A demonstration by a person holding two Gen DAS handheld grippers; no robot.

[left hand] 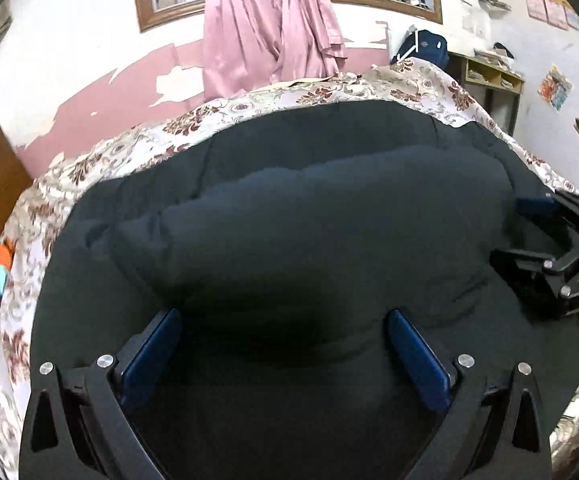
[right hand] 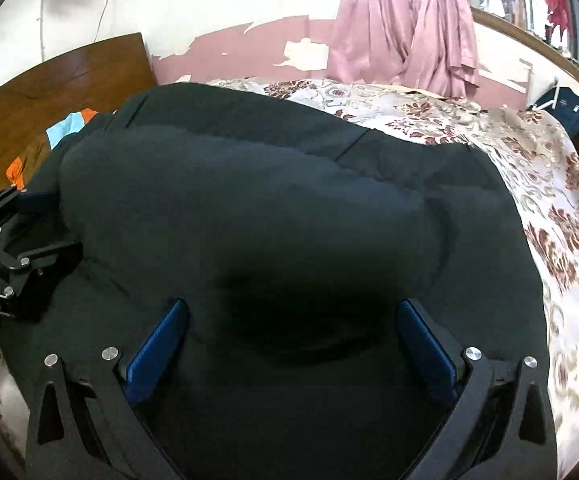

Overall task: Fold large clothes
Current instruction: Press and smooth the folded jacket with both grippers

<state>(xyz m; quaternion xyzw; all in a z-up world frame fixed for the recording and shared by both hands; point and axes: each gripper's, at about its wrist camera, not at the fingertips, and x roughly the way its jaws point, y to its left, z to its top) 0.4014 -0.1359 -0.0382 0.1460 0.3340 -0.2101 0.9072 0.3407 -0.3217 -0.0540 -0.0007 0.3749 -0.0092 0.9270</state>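
Observation:
A large dark garment lies spread over a floral bedspread. One layer is folded over it, and that layer's edge runs across the middle. My left gripper hovers low over the near part of the cloth. It is open, with its blue pads wide apart and nothing pinched. My right gripper is open in the same way over the garment. Each gripper shows in the other's view, at the garment's side: the right gripper and the left gripper.
A pink curtain hangs against the peeling wall behind the bed. A wooden headboard stands at the left, with orange and light-blue clothes beside it. A blue bag and a small shelf stand at the far right.

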